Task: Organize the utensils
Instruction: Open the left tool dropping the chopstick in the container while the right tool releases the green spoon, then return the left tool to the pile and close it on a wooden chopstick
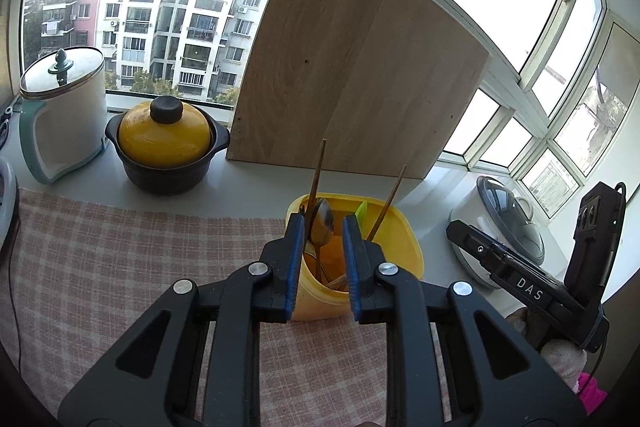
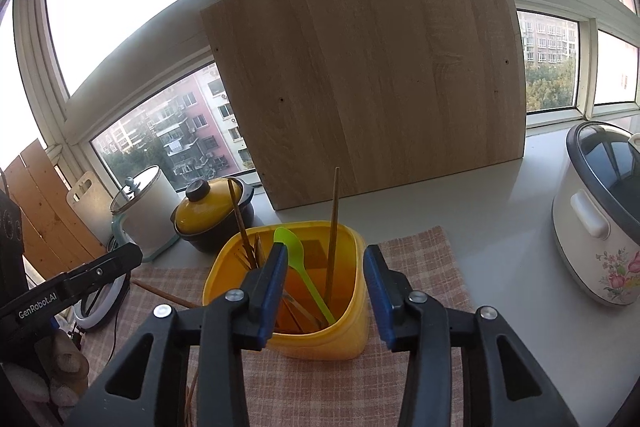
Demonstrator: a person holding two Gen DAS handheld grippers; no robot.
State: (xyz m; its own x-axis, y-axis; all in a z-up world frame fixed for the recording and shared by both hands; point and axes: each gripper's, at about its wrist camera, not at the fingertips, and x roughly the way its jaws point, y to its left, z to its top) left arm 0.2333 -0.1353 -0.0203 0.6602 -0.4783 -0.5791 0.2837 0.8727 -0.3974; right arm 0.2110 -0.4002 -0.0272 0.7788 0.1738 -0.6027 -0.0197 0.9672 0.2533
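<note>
A yellow utensil holder stands on a pink checked cloth. Inside it are a metal spoon, a green plastic spoon and wooden chopsticks that stick up above the rim. My left gripper is over the holder's left side. Its jaws stand a little apart, with the metal spoon's bowl between them and untouched. My right gripper is over the holder's near rim with its jaws wide and nothing gripped. A loose chopstick lies on the cloth to the holder's left.
A large wooden board leans against the window behind the holder. A dark pot with a yellow lid and a white glass-lidded pot stand at the back left. A flowered rice cooker stands to the right.
</note>
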